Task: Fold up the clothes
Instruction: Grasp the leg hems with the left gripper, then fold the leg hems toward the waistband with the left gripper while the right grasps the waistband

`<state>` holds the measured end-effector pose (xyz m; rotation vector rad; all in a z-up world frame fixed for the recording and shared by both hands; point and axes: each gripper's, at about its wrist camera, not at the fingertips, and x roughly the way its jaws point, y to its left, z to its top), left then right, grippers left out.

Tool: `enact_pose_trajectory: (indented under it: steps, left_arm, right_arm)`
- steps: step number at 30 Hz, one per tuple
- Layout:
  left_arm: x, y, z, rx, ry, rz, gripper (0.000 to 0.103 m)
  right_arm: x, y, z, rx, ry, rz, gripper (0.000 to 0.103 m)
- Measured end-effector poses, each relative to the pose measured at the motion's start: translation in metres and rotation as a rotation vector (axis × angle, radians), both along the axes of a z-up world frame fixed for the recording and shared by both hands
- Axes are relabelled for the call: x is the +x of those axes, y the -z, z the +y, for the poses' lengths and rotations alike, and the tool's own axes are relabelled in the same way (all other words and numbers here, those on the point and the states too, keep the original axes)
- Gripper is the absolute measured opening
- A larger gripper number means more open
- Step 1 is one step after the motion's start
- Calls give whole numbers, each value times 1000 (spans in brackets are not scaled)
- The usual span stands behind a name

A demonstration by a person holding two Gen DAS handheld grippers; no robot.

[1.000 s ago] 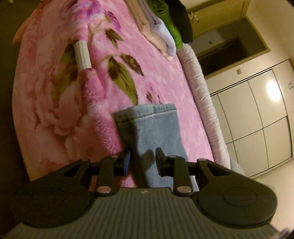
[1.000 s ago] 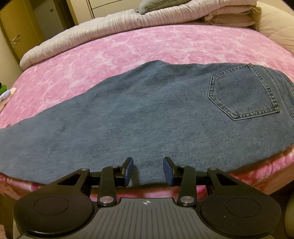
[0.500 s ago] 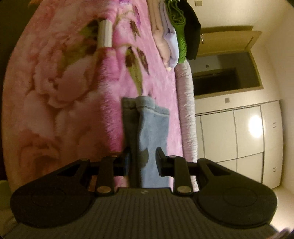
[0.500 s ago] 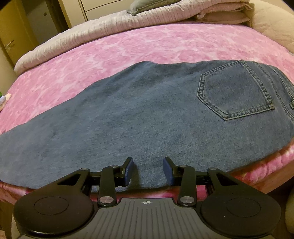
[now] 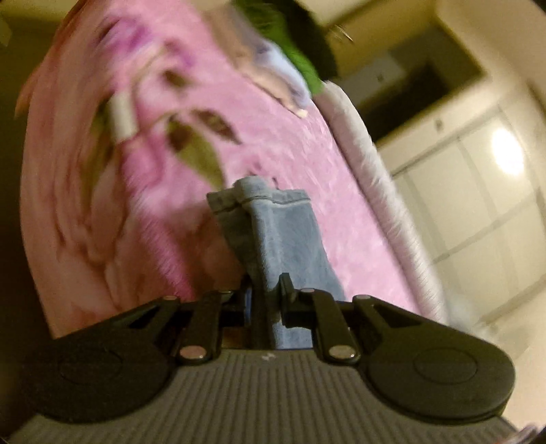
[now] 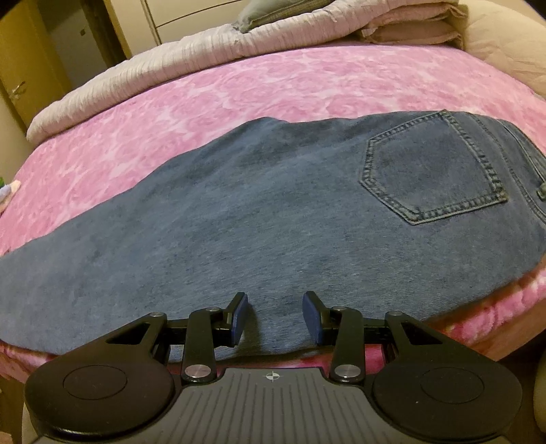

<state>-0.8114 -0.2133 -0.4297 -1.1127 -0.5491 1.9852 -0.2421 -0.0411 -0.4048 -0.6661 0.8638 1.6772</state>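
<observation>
A pair of blue jeans (image 6: 273, 211) lies flat across the pink bed cover (image 6: 259, 88), back pocket (image 6: 433, 170) at the right. My right gripper (image 6: 274, 316) hovers open over the jeans' near edge, nothing between its pads. In the blurred left wrist view the jeans' leg end (image 5: 273, 232), hem up, rises off the flowered blanket (image 5: 102, 191). My left gripper (image 5: 264, 293) is closing, and the bunched denim sits pinched between its fingers.
A stack of folded clothes (image 5: 283, 58) lies at the far end of the bed. A grey quilt (image 6: 163, 71) and folded bedding (image 6: 409, 24) line the bed's back edge. White cupboard doors (image 5: 477, 191) stand beyond the bed.
The left jaws have narrowed onto the jeans' leg end, which now stands bunched and lifted between them. The left view swung and blurred. The right gripper stayed over the jeans' edge.
</observation>
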Motion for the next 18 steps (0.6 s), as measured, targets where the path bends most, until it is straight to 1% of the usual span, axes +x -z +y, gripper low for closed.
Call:
enact_pose_trajectory:
  steps: [2,5,7,10,12,14,15,17,18]
  left_arm:
    - [10,-19,11,-66,43,98,9]
    - [40,-50,34,-140,142,294,7]
    - [74,-69,49,-136,243,412,5]
    - [141,-87,70,-86,426,551,5]
    - [186,-89,83,-54,547,610,6]
    - [227,-76,94,-46,677,609,7]
    - [246,-66,101,-68,749,600,8]
    - [284,-41,114,-135,898,577,10]
    - [298,-34,115,-165,935,609,12]
  right_arm:
    - [6,-1,-1,5,17,6,40]
    - [19,-3,-2,13,54,13,40]
    - [29,-4,-3,18,82,21,40]
    - [47,-5,-6,21,133,31,40]
    - [58,-6,-9,27,163,40,40]
    - [69,-8,-12,33,192,59,40]
    - [74,-9,-14,36,202,73,40]
    - [81,-10,-16,35,219,93,40]
    - [83,-10,-16,32,225,101,40]
